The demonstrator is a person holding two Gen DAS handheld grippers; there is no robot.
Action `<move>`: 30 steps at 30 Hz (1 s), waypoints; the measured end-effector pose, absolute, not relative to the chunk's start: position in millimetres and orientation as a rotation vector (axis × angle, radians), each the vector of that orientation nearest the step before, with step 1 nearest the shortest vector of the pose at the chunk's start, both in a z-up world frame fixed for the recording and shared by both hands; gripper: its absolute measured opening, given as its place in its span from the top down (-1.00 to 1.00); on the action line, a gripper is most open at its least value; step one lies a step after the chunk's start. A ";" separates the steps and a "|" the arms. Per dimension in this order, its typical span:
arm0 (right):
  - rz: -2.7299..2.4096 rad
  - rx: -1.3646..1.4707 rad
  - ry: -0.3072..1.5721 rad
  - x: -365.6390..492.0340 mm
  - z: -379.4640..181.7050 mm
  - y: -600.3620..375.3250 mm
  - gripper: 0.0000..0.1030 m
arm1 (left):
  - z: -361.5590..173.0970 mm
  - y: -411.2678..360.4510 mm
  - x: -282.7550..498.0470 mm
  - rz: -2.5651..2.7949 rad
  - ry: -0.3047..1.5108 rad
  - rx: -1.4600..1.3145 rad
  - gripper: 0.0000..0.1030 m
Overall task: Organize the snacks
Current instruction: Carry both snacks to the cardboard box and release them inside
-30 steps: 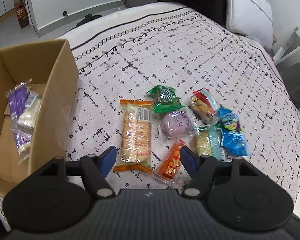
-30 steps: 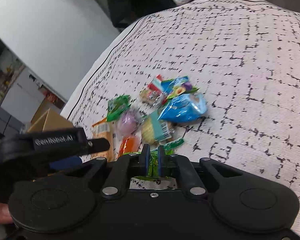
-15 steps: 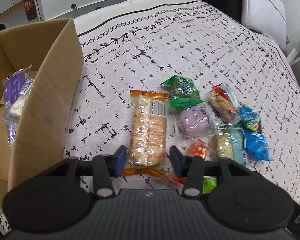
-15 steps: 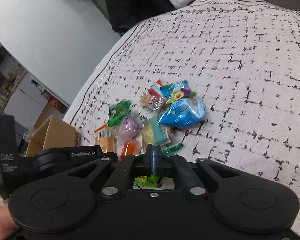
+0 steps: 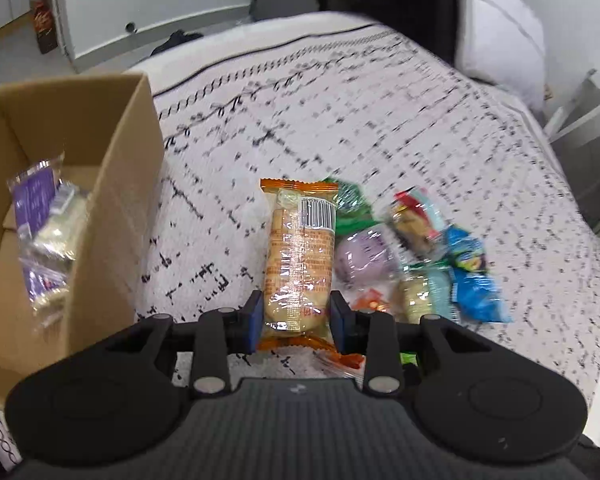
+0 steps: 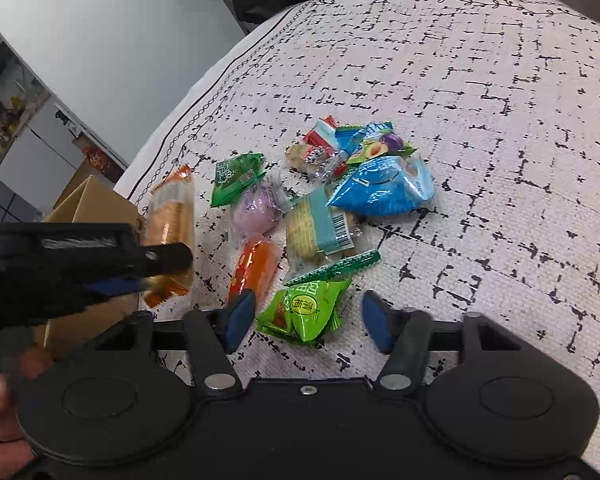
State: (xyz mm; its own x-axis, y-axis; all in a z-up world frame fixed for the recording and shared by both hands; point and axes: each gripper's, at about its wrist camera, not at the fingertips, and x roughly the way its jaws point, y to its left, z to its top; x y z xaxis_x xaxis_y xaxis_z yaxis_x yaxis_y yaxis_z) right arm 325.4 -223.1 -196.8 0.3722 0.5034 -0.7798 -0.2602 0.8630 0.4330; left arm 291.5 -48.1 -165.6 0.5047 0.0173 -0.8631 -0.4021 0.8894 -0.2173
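- Bedspread [image 6: 480,128]: woven, nubbly off-white cloth with broken black grid marks and a scrolled black border line; it carries everything below
- Cardboard box [image 5: 124,184]: plain brown corrugated, open at the top, standing on the bedspread left of the snack pile; inside lie clear crinkly packets, one purple packet [image 5: 34,196] against the far wall
- Left gripper [image 5: 296,320]: matte black body, blue pads; the fingers are closed against both sides of the long cracker pack [image 5: 300,256] near its lower end. Pack is a clear glossy sleeve with orange crimped ends and a barcode label; whether it is lifted off the cloth I cannot tell
- Right gripper [image 6: 306,318]: same build, fingers spread wide and holding nothing, one on each side of the lime-green pillow packet [image 6: 304,308], which lies on the cloth touching neither pad
- Loose pile just beyond: puffy blue foil bag [image 6: 384,192], teal-labelled clear biscuit pack [image 6: 316,228], round mauve bun in film [image 6: 258,210], dark green sachet [image 6: 236,178], small orange sachet [image 6: 252,272], all touching or overlapping
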 end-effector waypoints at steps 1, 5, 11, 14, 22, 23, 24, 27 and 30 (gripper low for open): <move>0.495 0.252 1.099 325.4 -198.5 -222.4 0.50 | -161.9 -47.6 290.5 0.256 1.012 -0.420 0.36; 0.504 0.225 1.075 320.7 -194.2 -219.6 0.53 | -144.8 -44.0 280.3 0.230 0.982 -0.415 0.36; 0.494 0.219 1.034 316.7 -183.9 -220.3 0.53 | -121.2 -31.8 261.3 0.198 0.943 -0.404 0.36; 0.496 0.203 1.011 314.1 -177.3 -219.7 0.53 | -109.9 -24.2 252.9 0.187 0.922 -0.403 0.36; 0.522 0.176 0.922 304.7 -157.4 -209.6 0.53 | -91.1 4.3 228.6 0.204 0.836 -0.425 0.36; 0.525 0.187 0.914 305.1 -155.5 -208.3 0.53 | -91.1 7.6 226.3 0.209 0.827 -0.437 0.36; 0.529 0.196 0.904 304.5 -152.6 -207.0 0.53 | -91.8 11.0 223.8 0.215 0.817 -0.454 0.36; 0.544 0.208 0.855 300.8 -141.6 -200.6 0.53 | -93.2 17.2 220.4 0.223 0.794 -0.483 0.36; 0.563 0.229 0.818 298.5 -132.7 -193.9 0.53 | -93.6 23.9 218.8 0.231 0.782 -0.491 0.36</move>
